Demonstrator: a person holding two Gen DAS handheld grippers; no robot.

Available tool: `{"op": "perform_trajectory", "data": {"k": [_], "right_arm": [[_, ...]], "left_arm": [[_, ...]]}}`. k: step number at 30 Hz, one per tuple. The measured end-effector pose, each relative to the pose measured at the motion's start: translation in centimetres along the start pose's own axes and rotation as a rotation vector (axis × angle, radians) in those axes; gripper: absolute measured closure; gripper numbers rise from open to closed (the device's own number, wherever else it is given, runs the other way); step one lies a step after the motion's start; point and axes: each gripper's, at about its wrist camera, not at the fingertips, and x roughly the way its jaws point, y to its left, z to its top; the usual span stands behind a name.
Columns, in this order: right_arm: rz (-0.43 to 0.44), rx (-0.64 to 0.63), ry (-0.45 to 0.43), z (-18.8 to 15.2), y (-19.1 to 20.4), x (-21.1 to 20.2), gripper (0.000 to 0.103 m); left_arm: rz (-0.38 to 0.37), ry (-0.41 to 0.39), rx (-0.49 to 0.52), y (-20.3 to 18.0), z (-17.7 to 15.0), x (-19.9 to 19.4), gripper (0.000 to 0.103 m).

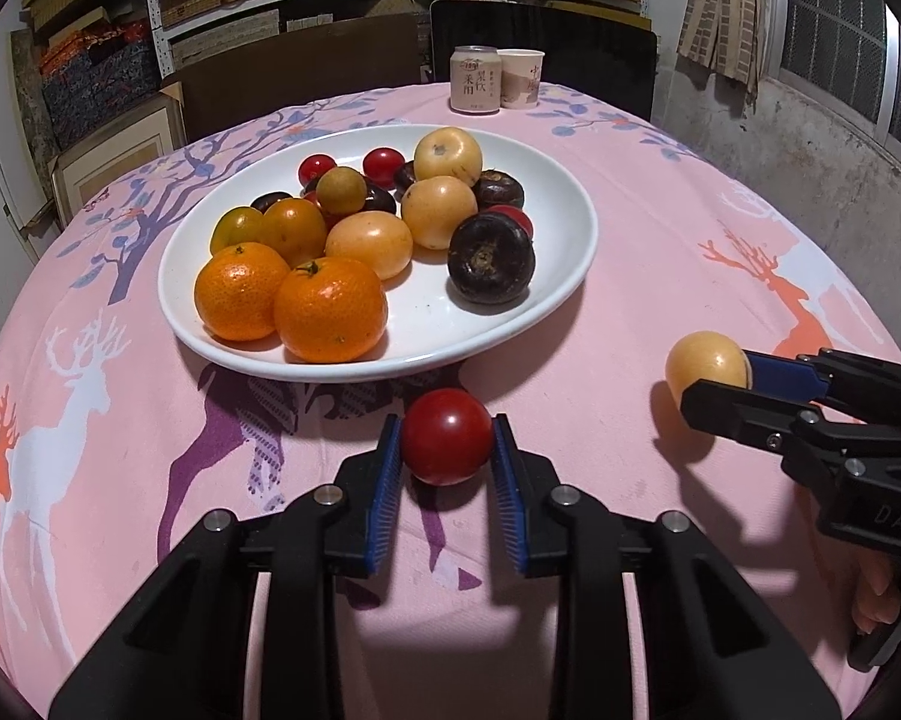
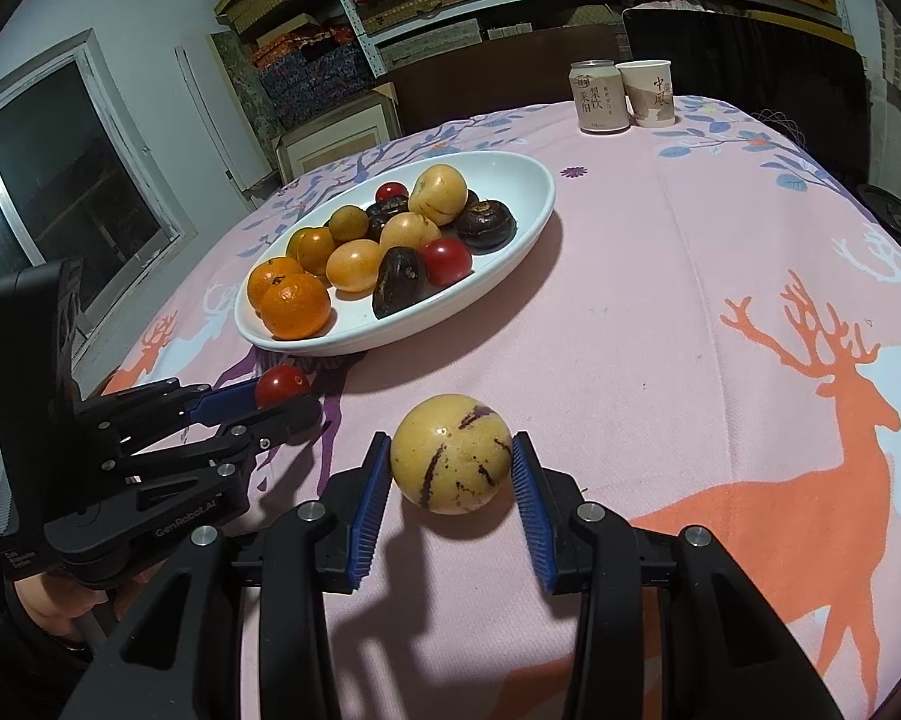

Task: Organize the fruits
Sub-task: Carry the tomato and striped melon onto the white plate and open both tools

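Taking the white plate (image 1: 570,276) as the landmark and reading from its left: two mandarins (image 1: 288,300) are sitting at its near left rim, with smaller orange and greenish fruits behind them. Toward the middle, pale yellow fruits (image 1: 438,210) are lying among dark water chestnuts (image 1: 491,258) and small red tomatoes (image 1: 383,163). The plate is looking well filled, so most of the gathering seems done, as far as can be judged.

Just in front of the plate's near rim, the left gripper (image 1: 446,447) is bracketing a red tomato (image 1: 446,444). Its blue pads are lying against both sides of the fruit, or very nearly; whether they are truly squeezing it I cannot tell. The tomato is resting low over the pink cloth (image 1: 660,228); whether it is touching the cloth is unclear.

Further right of the plate, well apart from it, the right gripper (image 2: 450,462) is standing around a yellow melon-like fruit (image 2: 449,462) with purple streaks. Narrow gaps are showing between the pads and the fruit, so the jaws seem moderately wide and not yet gripping. The fruit is sitting on the cloth.

These two fruits appear to be what is left to move onto the plate.

Both are nearly round. The tomato is showing no clear long axis; the yellow fruit looks slightly wider than tall, its streaks running roughly toward the camera.

Beyond the plate, a can (image 1: 474,81) and a paper cup (image 1: 521,78) are standing side by side.
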Motion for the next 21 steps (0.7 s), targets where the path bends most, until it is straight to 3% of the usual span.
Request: {"op": "perform_trajectory", "data": {"k": [15,21], "right_arm": [[0.036,0.045,0.02,0.2,-0.3,0.3,0.062],[0.053,-0.022,-0.007,4.8,2.8,-0.9,0.062]], "left_arm": [[-0.011,-0.043,-0.036,3.2,-1.9,-4.7,0.074],[-0.021,-0.077,-0.037,5.3,2.0,-6.7,0.074]]}}
